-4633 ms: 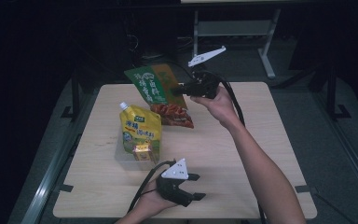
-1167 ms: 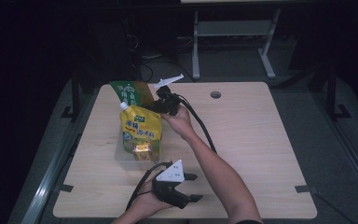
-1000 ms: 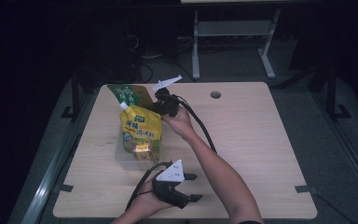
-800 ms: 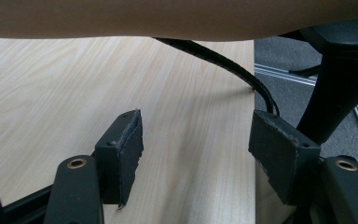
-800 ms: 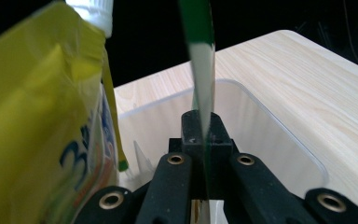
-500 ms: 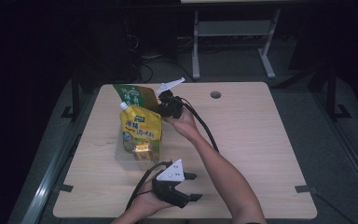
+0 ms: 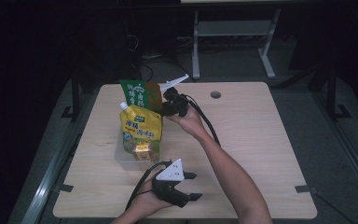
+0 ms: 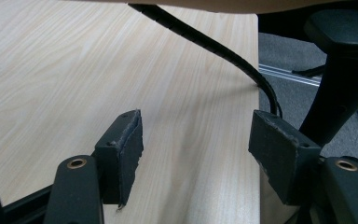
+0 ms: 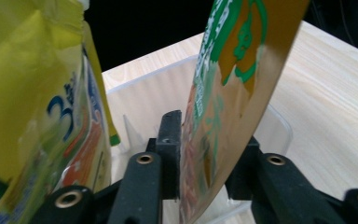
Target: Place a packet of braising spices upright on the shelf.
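A green and orange snack packet [image 7: 140, 95] [image 9: 242, 51] stands upright in the far end of a clear plastic bin [image 7: 121, 156] [image 9: 144, 88], behind a yellow spouted pouch [image 7: 141, 130] [image 9: 37, 93]. My right gripper [image 7: 165, 105] [image 9: 209, 144] reaches in from the right with the packet's edge between its jaws. The jaws have just been opening, and the gap now looks wider than the thin packet. My left gripper [image 7: 191, 185] [image 8: 196, 158] rests open on the table near the front edge, with nothing between its pads.
The wooden table [image 7: 261, 140] has a round cable hole [image 7: 215, 94] at the back. The right gripper's cable [image 7: 209, 128] trails along the forearm. The table's right edge [image 8: 256, 107] lies just past the left gripper, with a dark chair base beyond it.
The right gripper carried the packet from mid-air at the back leftward and down into the bin behind the yellow pouch. Its jaws have parted. The left gripper stayed put.
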`<state>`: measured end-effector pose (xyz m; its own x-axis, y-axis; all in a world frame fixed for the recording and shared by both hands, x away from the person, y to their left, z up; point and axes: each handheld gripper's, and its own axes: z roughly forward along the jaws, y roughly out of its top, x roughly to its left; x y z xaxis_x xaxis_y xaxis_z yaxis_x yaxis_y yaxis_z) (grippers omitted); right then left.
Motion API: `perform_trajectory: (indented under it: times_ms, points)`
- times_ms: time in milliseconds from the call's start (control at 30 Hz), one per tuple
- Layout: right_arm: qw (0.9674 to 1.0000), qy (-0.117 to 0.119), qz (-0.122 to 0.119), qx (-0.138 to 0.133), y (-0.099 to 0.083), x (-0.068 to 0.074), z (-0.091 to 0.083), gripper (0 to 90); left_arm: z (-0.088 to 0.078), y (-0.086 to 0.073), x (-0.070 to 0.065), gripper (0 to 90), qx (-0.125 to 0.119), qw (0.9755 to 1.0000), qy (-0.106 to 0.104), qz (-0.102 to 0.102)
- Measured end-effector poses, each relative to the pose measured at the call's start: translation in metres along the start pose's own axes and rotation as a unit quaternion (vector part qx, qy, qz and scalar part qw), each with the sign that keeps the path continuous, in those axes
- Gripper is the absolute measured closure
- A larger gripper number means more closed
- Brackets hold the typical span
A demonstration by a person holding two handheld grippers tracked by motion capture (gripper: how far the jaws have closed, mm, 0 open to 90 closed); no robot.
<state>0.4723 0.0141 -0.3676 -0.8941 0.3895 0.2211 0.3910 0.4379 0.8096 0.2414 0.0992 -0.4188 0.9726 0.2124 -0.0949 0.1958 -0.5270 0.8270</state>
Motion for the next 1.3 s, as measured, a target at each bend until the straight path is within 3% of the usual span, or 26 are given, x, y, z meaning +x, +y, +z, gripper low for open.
perform_trajectory:
  times_ms: [133,267,400,600,867,1300]
  points:
    - [1.0,0.006,-0.001,0.007,-0.001,-0.002,-0.006,65.6,-0.001,0.0,0.001,34.3,0.0,1.0,0.002,0.0]
    - [0.9998,0.011,0.013,0.005,-0.005,-0.004,-0.015,64.3,-0.002,-0.001,0.002,34.3,0.0,1.0,0.004,-0.001]
    - [0.9999,0.004,0.014,0.004,-0.009,-0.006,-0.024,63.7,-0.001,-0.001,0.002,33.9,0.003,1.0,0.005,-0.001]
    - [0.9987,0.026,0.04,-0.018,-0.019,-0.018,-0.054,58.1,0.0,-0.002,0.003,33.8,0.001,1.0,0.006,-0.004]
    - [0.9985,0.011,0.049,-0.022,-0.032,-0.024,-0.087,57.0,0.0,-0.002,0.003,33.7,0.005,1.0,0.007,-0.004]
    - [0.9983,0.004,0.058,-0.009,-0.052,-0.019,-0.109,53.0,-0.001,-0.003,0.005,33.1,0.004,0.9999,0.008,-0.008]
